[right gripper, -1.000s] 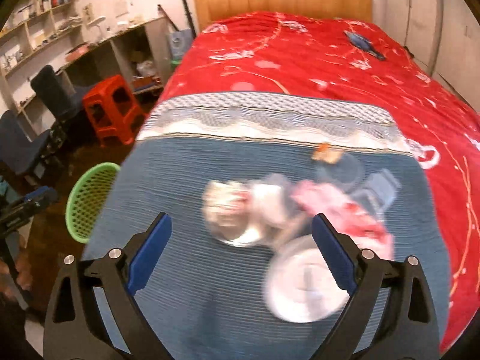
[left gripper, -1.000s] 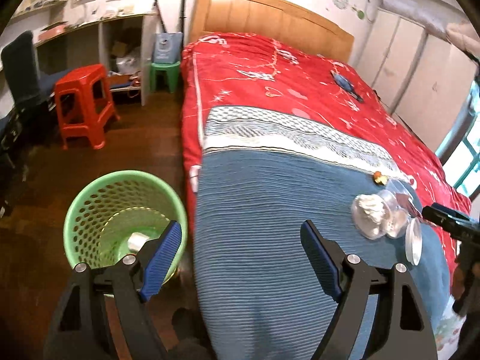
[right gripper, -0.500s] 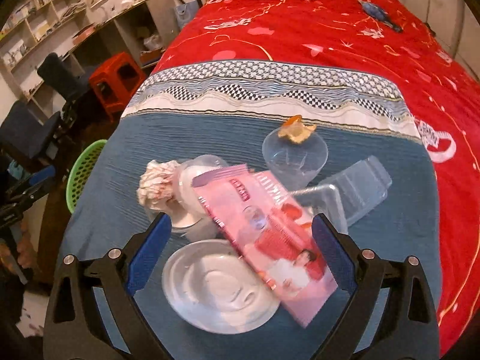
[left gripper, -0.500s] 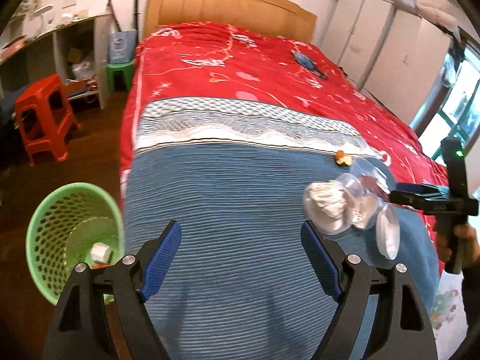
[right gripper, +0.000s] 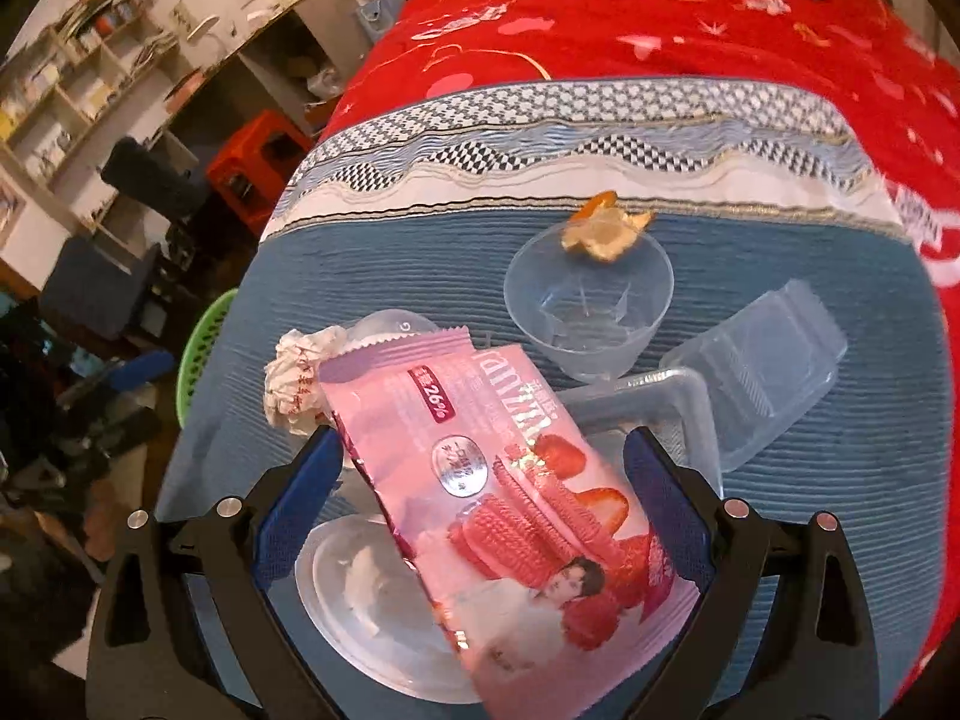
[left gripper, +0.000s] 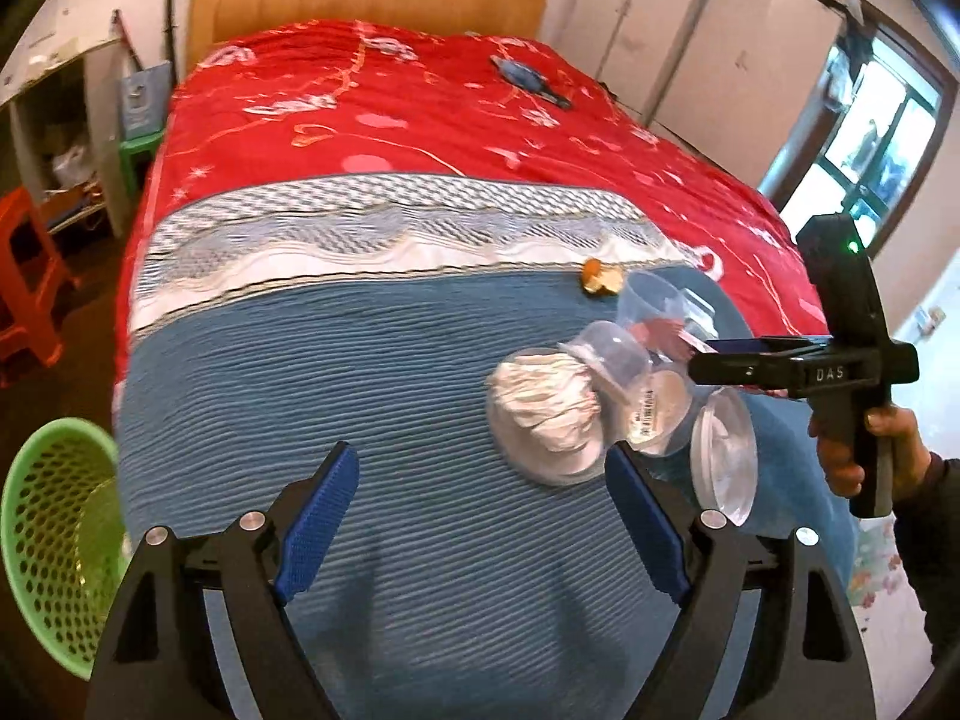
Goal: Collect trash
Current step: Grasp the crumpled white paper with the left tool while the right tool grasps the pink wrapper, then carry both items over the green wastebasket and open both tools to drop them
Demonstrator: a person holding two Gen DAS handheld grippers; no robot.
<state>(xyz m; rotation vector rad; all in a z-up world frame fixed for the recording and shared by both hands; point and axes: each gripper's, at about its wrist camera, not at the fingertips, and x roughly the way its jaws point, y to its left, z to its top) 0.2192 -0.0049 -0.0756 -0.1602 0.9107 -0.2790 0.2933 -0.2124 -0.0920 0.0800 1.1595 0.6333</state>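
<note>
The step in hand looks like the approach to a pick: both grippers are over the heap of trash lying on the blue ribbed blanket [left gripper: 372, 396] at the foot of the bed, and nothing has been lifted. In the right wrist view the right gripper [right gripper: 483, 495] stands with its jaws wide, and the pink biscuit wrapper [right gripper: 510, 498] lies between them in the lower middle of the frame, with no pad pressing on it as far as I can tell. Under and around the wrapper sit a clear round lid [right gripper: 366, 594], a crumpled paper ball [right gripper: 300, 381] at centre left, a clear plastic cup [right gripper: 591, 306] with a piece of orange peel [right gripper: 606, 228] just beyond its rim, and a clear clamshell box [right gripper: 762, 360] to the right. In the left wrist view the left gripper [left gripper: 483, 522] is empty, its jaws opening over bare blanket at lower centre, with the paper ball just up and to the right of it. The next move probably calls for the right jaws to sink a little and close on the wrapper, then carry it to the green mesh basket [left gripper: 48, 516] on the floor at the lower left edge. The blanket to the left of the heap is open; the two grippers are near each other over the heap, so crowding is the likely risk.
</note>
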